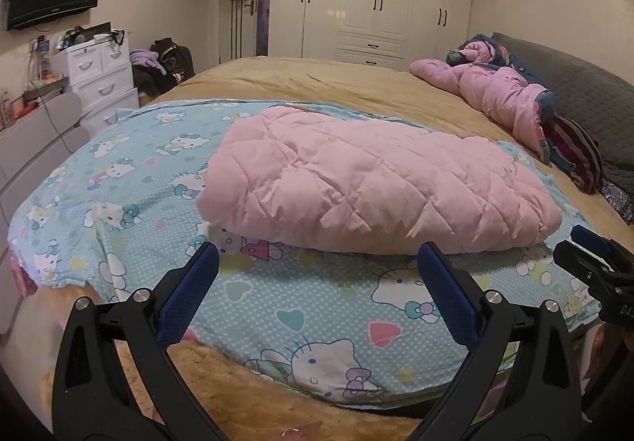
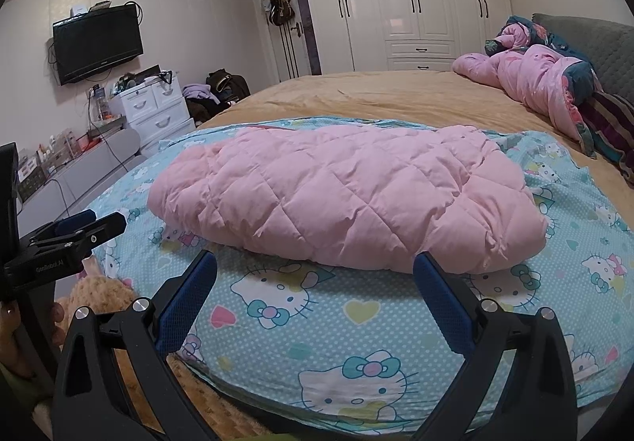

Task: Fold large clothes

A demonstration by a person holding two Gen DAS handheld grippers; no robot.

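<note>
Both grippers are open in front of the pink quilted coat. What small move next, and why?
Probably ease both forward to its near edge. The left gripper and right gripper are open and empty, short of the pink quilted coat, which lies folded in a bundle on the cartoon-cat sheet.

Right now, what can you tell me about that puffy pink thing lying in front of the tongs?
The pink quilted garment looks like a padded coat or jacket, stitched in a diamond pattern, soft and slightly crinkled. It is folded into a thick, elongated bundle; no sleeves, collar or fastening show. It lies flat across the blue cartoon-cat sheet spread over the bed, touching only that sheet. Both open tongs, left and right, sit just short of its near edge, not gripping it.
</note>
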